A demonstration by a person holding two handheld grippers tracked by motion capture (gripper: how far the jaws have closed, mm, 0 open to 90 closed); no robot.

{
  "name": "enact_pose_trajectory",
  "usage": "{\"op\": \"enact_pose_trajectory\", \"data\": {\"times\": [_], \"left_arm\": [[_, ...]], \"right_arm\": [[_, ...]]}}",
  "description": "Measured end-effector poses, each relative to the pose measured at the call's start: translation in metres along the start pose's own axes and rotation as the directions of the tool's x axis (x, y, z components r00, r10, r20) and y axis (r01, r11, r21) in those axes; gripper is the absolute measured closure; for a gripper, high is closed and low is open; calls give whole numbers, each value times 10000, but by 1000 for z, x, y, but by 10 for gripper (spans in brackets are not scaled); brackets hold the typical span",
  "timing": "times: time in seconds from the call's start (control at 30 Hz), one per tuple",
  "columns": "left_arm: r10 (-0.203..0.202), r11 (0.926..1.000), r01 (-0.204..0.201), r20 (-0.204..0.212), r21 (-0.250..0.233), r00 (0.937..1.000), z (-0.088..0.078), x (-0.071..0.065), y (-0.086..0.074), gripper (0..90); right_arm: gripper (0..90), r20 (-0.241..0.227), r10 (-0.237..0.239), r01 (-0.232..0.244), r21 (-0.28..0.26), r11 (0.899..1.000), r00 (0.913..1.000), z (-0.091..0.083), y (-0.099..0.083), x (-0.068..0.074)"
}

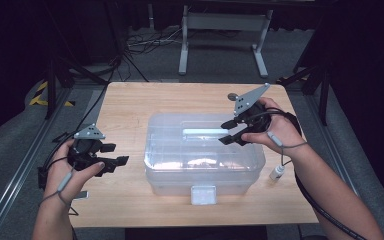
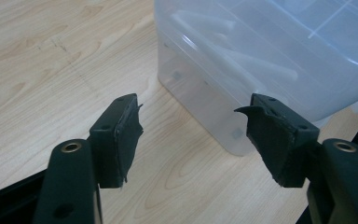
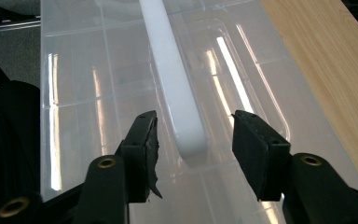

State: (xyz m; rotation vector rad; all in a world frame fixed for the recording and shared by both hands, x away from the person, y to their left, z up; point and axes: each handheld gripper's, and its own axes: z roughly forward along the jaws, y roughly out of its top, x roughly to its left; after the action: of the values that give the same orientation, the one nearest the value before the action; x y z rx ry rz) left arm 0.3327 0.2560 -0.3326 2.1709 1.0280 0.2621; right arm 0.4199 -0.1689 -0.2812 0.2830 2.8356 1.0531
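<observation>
The left hand-held gripper (image 2: 189, 135), jaws wide and empty, waits beside the clear lidded plastic box (image 1: 175, 175) mid-worktop (image 1: 130, 105). Farther on, the right hand-held gripper (image 3: 193, 140) straddles the white lid handle (image 3: 175, 93), unpinched; centre it before closing.

The clear plastic box (image 1: 205, 155) is frosted, so whatever lies inside shows as pale blurs that cannot be identified. In the left gripper view its top and far side run off the picture's edge. In the right gripper view the white handle (image 3: 172, 84) is cut off at the top edge.
</observation>
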Motion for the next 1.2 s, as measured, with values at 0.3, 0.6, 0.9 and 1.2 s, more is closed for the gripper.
{"op": "enact_pose_trajectory", "data": {"times": [0.3,0.6,0.9,1.2], "left_arm": [[105,9996,-98,294,-252,9995,1,1,-2,412],[211,9978,-180,470,-645,9987,1,4,-4,395],[-103,9998,100,164,181,9998,-1,0,-2,313],[14,10000,-13,137,-24,9999,-2,0,-2,312]], "right_arm": [[657,-251,-484,495,494,9975,9985,10,16,0],[766,-451,-898,931,783,9926,9949,12,25,3],[769,-312,-1051,1075,880,9903,9940,10,28,2],[765,-332,-871,892,659,9938,9956,5,33,-8]]}}
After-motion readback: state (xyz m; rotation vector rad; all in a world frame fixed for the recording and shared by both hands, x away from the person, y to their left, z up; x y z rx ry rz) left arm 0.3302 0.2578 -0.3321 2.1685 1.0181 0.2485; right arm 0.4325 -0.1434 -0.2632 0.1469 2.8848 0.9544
